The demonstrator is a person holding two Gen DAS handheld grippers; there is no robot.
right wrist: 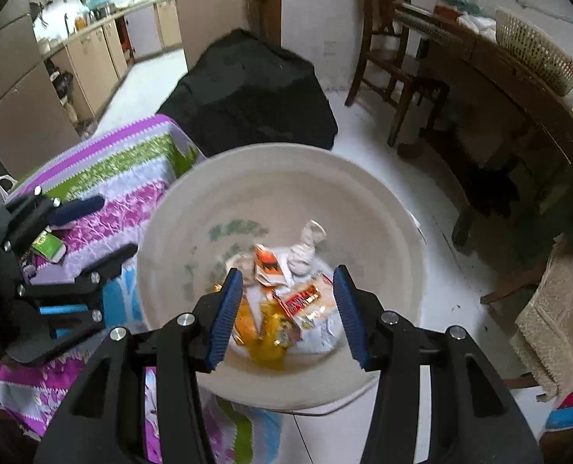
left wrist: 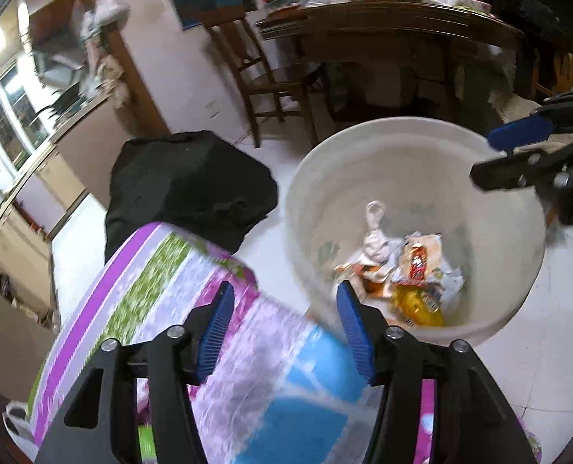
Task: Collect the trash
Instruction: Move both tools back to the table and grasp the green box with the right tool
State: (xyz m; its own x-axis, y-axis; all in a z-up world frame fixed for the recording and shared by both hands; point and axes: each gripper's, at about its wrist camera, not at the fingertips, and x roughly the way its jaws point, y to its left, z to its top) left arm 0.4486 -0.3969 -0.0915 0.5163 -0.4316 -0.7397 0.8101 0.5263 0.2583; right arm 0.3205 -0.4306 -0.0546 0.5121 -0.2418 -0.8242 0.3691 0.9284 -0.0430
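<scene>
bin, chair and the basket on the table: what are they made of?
Bin: likely plastic, cream, smooth matte wall with a faded green print inside. Chair: wood, dark brown, slatted frame and turned legs. Basket: pale open lattice, woven cane or moulded plastic; too blurred to tell.

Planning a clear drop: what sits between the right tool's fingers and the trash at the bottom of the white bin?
Nothing. In the right wrist view the right tool hangs open over the white bin, with only air down to the wrappers.
</scene>
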